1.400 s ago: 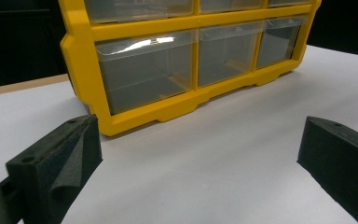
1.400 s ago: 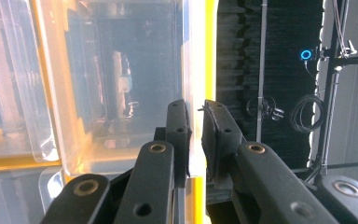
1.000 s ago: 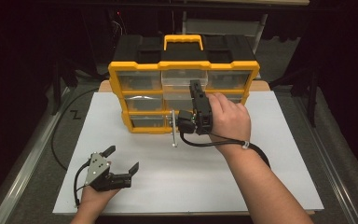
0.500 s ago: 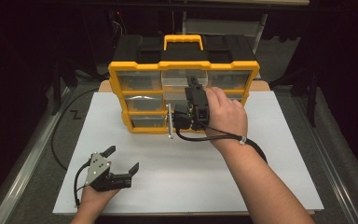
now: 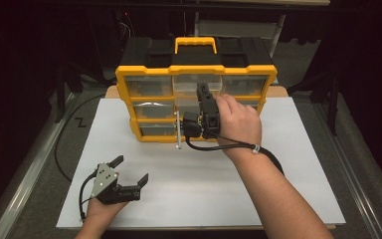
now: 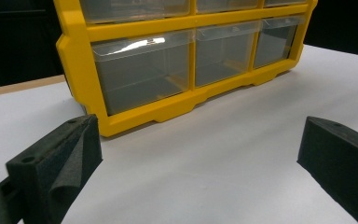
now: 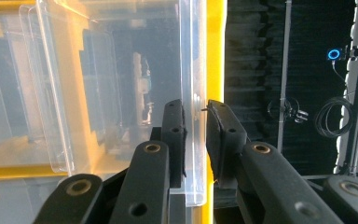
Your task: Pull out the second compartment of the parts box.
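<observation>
Nearest, the left hand [image 5: 97, 211] rests low on the white counter [image 5: 278, 189], its left tongs [image 5: 129, 172] released and spread wide toward the cabinet. Farther off, the right forearm stretches forward, and the right tongs [image 7: 196, 135], which have just been closing, are clenched on the clear drawer's [image 7: 191, 70] front edge, in the yellow drawer cabinet [image 5: 124, 84] at the counter's far side.

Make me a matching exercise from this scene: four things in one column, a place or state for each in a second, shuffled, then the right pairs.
Things:
1. left gripper
2. right gripper
3. carry handle
4. white sheet

Places or states:
A. on top of the yellow drawer organizer
B. open, low over the near left of the table
C. spread under the organizer
D. shut on the clear drawer front

Pairs: 1-B, 2-D, 3-A, 4-C
</observation>
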Demonstrator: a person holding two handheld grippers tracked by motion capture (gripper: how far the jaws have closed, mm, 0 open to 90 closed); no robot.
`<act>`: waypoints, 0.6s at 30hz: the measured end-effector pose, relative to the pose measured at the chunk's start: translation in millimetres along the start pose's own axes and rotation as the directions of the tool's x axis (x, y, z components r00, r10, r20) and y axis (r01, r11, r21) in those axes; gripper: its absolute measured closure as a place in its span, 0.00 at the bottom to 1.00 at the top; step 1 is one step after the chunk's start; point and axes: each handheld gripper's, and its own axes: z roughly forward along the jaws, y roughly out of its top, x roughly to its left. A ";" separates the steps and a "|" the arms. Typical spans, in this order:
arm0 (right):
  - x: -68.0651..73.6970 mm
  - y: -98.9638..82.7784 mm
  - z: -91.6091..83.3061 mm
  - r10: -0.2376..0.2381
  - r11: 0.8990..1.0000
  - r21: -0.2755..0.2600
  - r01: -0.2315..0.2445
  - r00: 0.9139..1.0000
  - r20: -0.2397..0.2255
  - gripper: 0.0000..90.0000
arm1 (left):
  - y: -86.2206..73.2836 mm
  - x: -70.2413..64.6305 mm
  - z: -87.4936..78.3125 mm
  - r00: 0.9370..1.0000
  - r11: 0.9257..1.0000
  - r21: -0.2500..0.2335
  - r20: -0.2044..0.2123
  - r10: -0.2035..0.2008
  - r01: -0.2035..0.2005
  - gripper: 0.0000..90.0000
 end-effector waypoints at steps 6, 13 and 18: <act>0.9 1.5 -8.6 0.007 1.000 -0.008 -0.007 1.000 0.004 0.89 | 0.0 0.1 -0.1 1.000 1.000 -0.001 0.000 -0.002 0.002 0.00; 2.8 0.1 -23.2 0.011 1.000 -0.023 -0.010 1.000 0.020 0.89 | 0.1 -0.1 0.6 1.000 1.000 -0.001 0.002 0.000 0.000 0.00; 4.2 0.2 -32.7 0.009 0.999 -0.033 -0.008 0.999 0.032 0.89 | 0.2 -0.5 0.6 1.000 1.000 -0.001 0.003 0.001 -0.001 0.00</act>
